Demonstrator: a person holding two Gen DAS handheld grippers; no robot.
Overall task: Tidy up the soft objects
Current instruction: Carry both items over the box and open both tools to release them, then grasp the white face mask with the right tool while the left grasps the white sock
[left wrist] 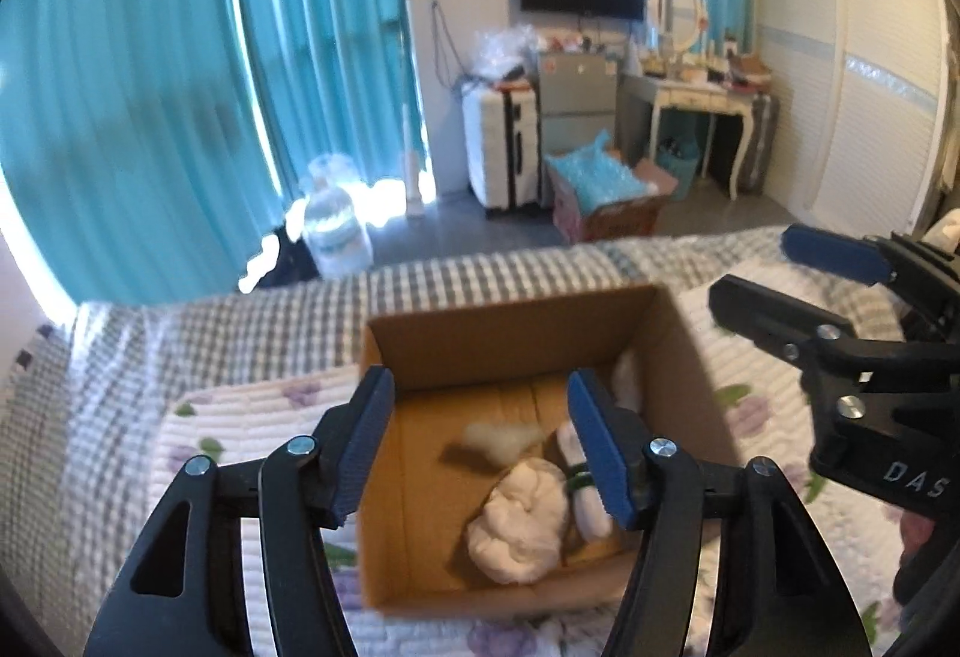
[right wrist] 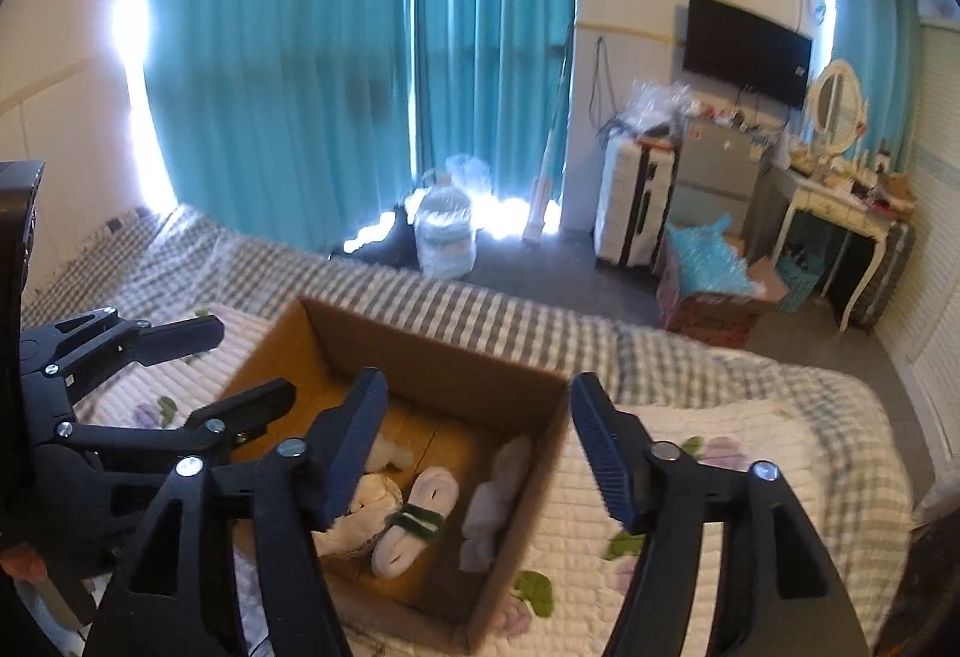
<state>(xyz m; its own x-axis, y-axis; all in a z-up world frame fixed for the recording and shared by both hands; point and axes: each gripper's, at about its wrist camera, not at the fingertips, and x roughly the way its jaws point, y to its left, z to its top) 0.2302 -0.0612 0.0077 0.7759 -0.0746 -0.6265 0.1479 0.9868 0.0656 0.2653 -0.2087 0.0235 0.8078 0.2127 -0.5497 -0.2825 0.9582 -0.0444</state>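
Hovering spread and empty over the cardboard box (left wrist: pixel 510 339) on the bed (left wrist: pixel 180 333), left tool (left wrist: pixel 480 447) sits nearer the white sock bundle (left wrist: pixel 522 525) than the spread, empty right tool (right wrist: pixel 474 447).

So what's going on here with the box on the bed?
A person holds a claw in each hand above a cardboard box sitting on the bed. The left claw and right claw are both open and empty. Rolled socks and other white soft bundles already lie inside the box.
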